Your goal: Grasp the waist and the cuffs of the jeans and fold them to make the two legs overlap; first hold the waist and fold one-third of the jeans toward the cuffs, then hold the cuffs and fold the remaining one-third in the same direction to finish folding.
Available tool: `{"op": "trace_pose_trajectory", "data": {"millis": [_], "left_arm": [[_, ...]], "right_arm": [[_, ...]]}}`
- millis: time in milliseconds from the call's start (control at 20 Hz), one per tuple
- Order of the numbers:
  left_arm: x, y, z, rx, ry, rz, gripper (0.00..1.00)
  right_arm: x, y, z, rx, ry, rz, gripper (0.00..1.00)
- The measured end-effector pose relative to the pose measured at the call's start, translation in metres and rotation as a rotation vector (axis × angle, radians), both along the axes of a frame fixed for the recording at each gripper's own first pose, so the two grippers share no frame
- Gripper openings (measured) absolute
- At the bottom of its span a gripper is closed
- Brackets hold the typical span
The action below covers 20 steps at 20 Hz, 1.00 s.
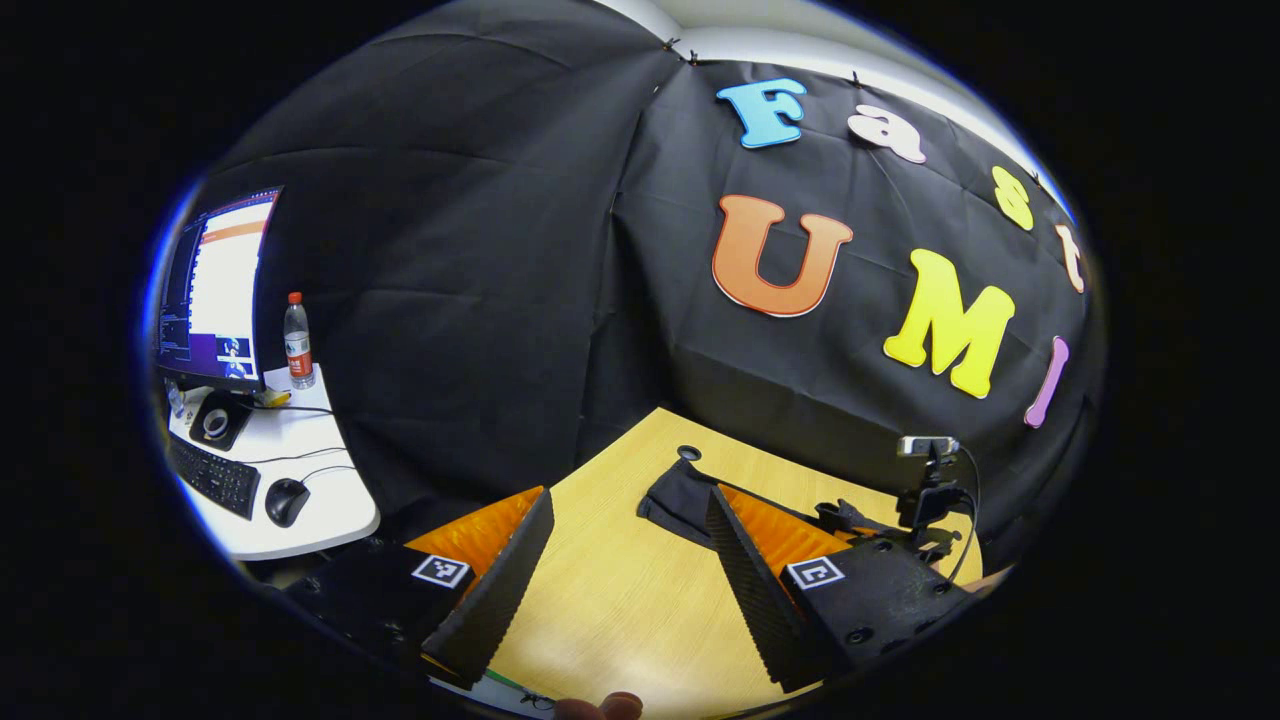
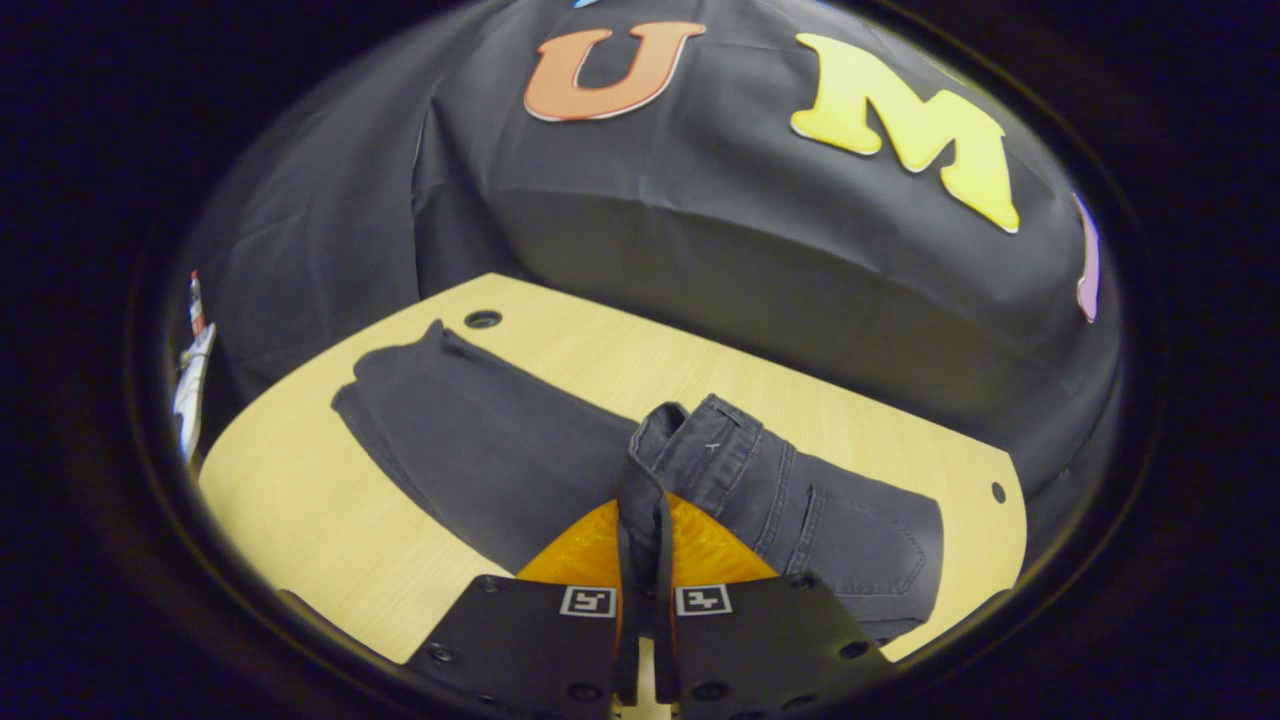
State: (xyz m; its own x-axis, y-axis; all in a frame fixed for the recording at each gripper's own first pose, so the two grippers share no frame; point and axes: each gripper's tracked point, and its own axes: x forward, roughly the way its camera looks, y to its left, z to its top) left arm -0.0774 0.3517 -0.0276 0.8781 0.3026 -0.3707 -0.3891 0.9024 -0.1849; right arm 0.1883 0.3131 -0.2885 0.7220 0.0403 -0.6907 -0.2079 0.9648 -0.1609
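Observation:
Dark grey jeans (image 2: 480, 440) lie on the wooden table (image 2: 300, 500), the legs running to the cuffs (image 2: 420, 350) at the far left. The waist end (image 2: 800, 500), back pocket showing, bunches up at the right. My right gripper (image 2: 642, 505) is shut on the waistband (image 2: 655, 430), with the cloth pinched between both fingers. In the left gripper view my left gripper (image 1: 630, 492) hangs open above the table with nothing between its fingers. The cuff end of the jeans (image 1: 672, 500) lies just beyond its right finger (image 1: 745, 560).
A cable hole (image 1: 688, 453) sits in the table near the cuffs. A black rig with a small camera (image 1: 928, 446) and a cable is at the right. A white side desk (image 1: 320, 500) at the left holds a monitor (image 1: 215, 290), bottle (image 1: 297, 342), keyboard and mouse.

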Motion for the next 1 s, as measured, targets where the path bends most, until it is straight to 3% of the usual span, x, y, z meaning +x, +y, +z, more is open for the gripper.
{"op": "trace_pose_trajectory", "data": {"millis": [150,200,250,500,600,750,850,900,1000], "left_arm": [[-0.003,0.005,0.000,0.001,0.002,-0.001,0.99],[-0.003,0.006,-0.001,0.000,0.005,-0.002,0.99],[-0.004,0.008,0.000,0.001,0.005,0.000,0.99],[-0.005,0.012,0.004,-0.004,-0.005,0.006,0.99],[-0.003,0.013,0.006,-0.005,-0.010,0.002,0.99],[0.002,0.010,0.004,-0.027,-0.020,-0.004,0.99],[0.007,0.006,0.003,-0.069,-0.039,-0.019,0.99],[0.012,0.001,0.002,-0.106,-0.049,-0.034,0.99],[0.026,-0.010,-0.001,-0.173,-0.082,-0.081,0.99]], "right_arm": [[-0.004,0.008,-0.015,-0.012,0.023,0.016,0.09],[-0.004,0.010,-0.017,-0.004,0.029,0.018,0.16],[-0.006,0.011,-0.016,0.008,0.033,0.021,0.14],[-0.011,0.021,0.005,0.048,0.015,0.071,0.45],[-0.018,0.023,0.021,0.069,-0.002,0.083,0.46],[-0.027,0.017,0.055,0.101,-0.043,0.097,0.74],[-0.035,0.011,0.082,0.128,-0.070,0.098,0.78],[-0.040,0.007,0.098,0.146,-0.081,0.096,0.88],[-0.049,-0.007,0.138,0.167,-0.130,0.088,0.93]]}}
